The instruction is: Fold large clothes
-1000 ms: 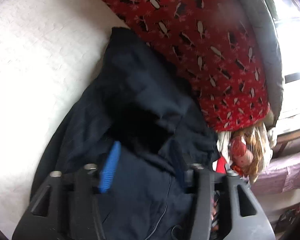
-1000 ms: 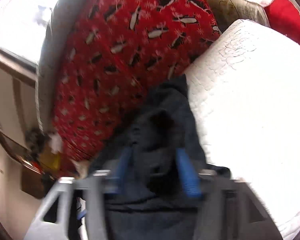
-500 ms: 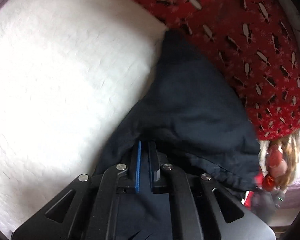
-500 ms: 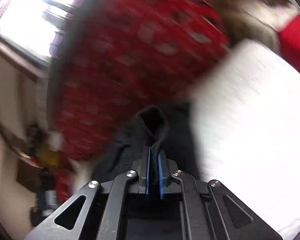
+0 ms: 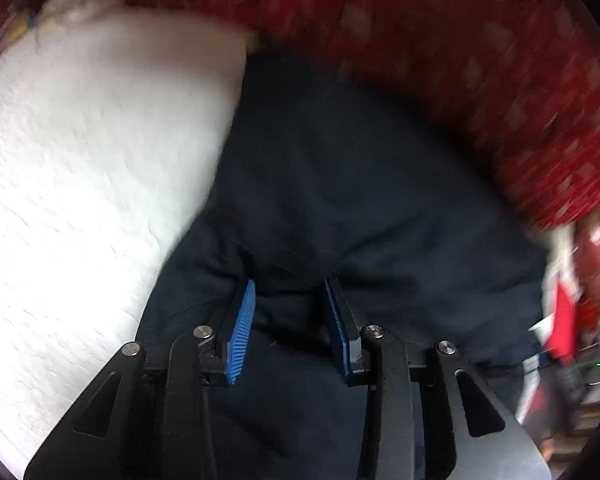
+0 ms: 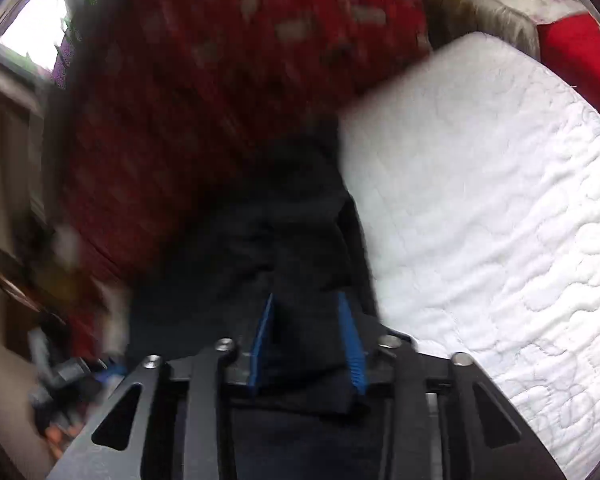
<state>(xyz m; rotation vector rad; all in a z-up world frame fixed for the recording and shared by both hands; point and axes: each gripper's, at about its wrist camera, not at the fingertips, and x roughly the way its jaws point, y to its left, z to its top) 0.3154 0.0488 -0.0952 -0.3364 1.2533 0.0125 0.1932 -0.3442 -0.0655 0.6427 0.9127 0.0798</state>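
A dark navy garment lies bunched on a white quilted mattress, against a red patterned blanket. My left gripper points steeply down over it. Its jaws are opening, its blue pads stand apart, and cloth lies loose between and below them. In the right wrist view the same garment runs along the mattress edge. My right gripper is opening as well, with a fold of the dark cloth standing between its blue pads, no longer pinched.
The red blanket with pale figures rises behind the garment. Blurred clutter sits off the bed's edge, and a bright window shows far left in the right wrist view. A red cushion lies at the mattress's far corner.
Both grippers were shut on the dark cloth half a second ago and now stand with their jaws apart. The left view has swung down and closer to the garment.
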